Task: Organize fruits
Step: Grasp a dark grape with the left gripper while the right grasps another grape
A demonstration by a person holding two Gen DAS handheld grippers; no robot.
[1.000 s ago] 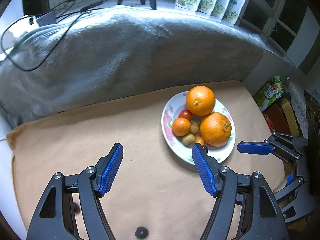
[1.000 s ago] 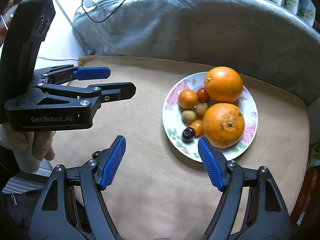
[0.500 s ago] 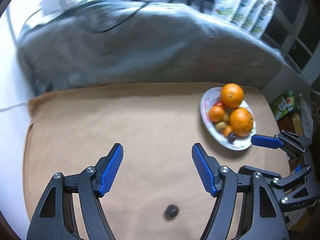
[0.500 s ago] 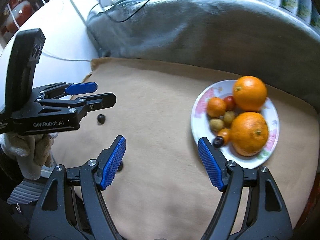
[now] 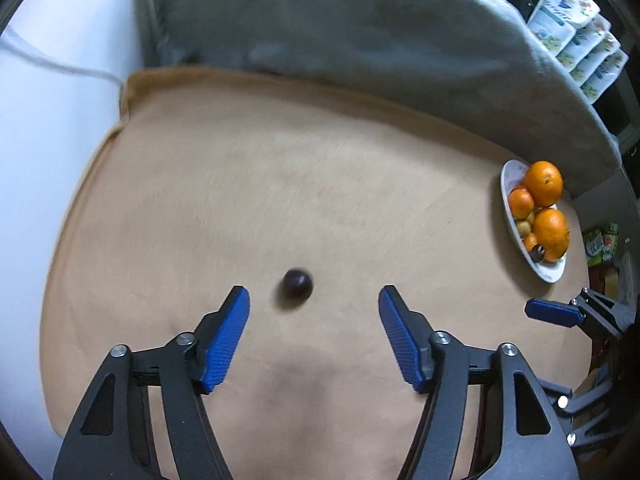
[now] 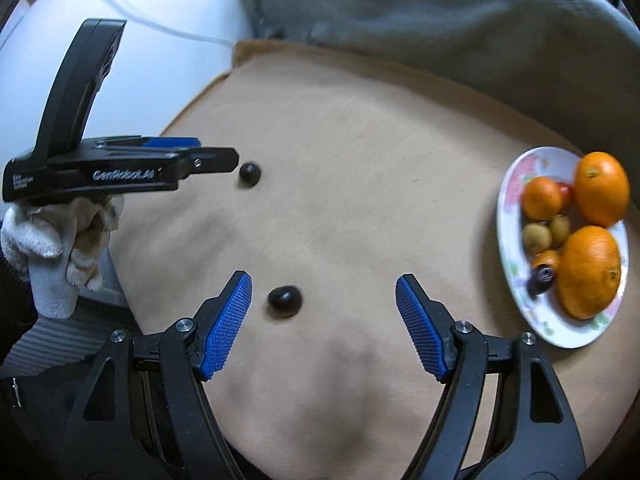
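Both my grippers have swung away from the plate (image 6: 507, 216) toward two loose dark fruits; my left gripper (image 5: 314, 334), empty, jaws just narrowing, nears one fruit (image 5: 296, 282). My right gripper (image 6: 323, 326), wide and empty, nears the other (image 6: 284, 298), well left of the plate. Round fruit could roll off on a glancing pad.

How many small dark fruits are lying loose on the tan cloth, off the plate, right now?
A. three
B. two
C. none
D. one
B: the right wrist view shows one dark fruit just ahead of the left gripper and another dark fruit ahead of the right gripper's open jaws, both on the tan cloth, apart from the plate.
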